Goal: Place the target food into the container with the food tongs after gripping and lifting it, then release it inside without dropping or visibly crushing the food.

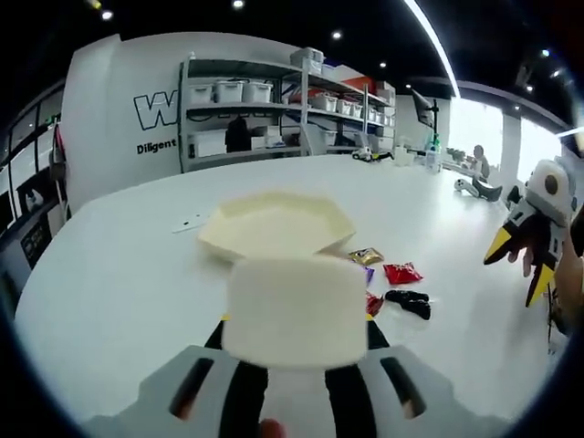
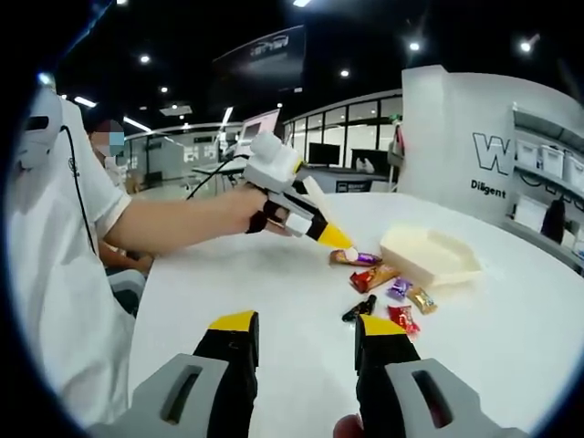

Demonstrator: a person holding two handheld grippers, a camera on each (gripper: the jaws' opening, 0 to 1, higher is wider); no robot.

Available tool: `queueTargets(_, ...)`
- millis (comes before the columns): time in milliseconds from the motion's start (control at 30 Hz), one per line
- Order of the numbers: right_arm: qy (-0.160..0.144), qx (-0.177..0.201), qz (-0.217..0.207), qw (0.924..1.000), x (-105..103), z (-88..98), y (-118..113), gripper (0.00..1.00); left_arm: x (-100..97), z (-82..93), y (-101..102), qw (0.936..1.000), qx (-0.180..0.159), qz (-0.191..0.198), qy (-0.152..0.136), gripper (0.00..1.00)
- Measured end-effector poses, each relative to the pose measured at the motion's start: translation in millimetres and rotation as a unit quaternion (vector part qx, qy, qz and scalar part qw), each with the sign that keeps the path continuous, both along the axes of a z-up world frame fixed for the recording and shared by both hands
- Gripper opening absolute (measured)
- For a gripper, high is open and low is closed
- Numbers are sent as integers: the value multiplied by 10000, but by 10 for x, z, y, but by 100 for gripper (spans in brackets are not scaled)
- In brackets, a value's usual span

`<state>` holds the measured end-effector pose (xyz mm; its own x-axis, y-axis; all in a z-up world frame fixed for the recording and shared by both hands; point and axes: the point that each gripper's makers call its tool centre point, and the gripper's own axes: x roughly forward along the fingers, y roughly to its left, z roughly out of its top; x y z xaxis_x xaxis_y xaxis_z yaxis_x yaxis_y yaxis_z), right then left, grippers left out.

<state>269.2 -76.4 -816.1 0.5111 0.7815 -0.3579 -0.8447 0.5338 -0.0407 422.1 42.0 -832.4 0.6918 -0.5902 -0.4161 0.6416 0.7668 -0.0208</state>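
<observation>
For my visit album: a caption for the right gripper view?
Open right gripper faces wrapped snacks and cream container on white table.

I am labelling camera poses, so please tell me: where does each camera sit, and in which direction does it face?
Left gripper view: rides on the left gripper above the white table, facing the cream container and shelves; its own jaws show, with a blurred pale object at them.
Right gripper view: rides on the right gripper, jaws apart, facing the snack packets; the person's arm shows.
Shared: container, packets, table, both grippers.
</observation>
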Motion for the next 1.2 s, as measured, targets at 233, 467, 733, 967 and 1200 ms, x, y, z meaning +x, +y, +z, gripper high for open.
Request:
queueTargets(233, -2, -4, 2, 10000, 4, 5, -1, 37, -79, 67, 31, 9999, -114, -96, 13, 18)
queueTargets(467, -3, -3, -7, 10000, 11, 0, -3, 37, -54, 67, 85, 10000, -25, -43, -38, 24)
queueTargets(733, 17, -6, -18, 10000, 16, -13, -14, 37, -27, 20, 48, 10000, 41, -80, -4, 24)
queueTargets(967, 15, -4, -30, 10000, 19, -12, -29, 37, -6, 11, 32, 9999, 82, -97, -6, 26)
queueTargets(1200, 11, -13, -28, 10000, 16, -11, -29, 37, 22, -38, 46, 9998, 151, -116, 46, 27)
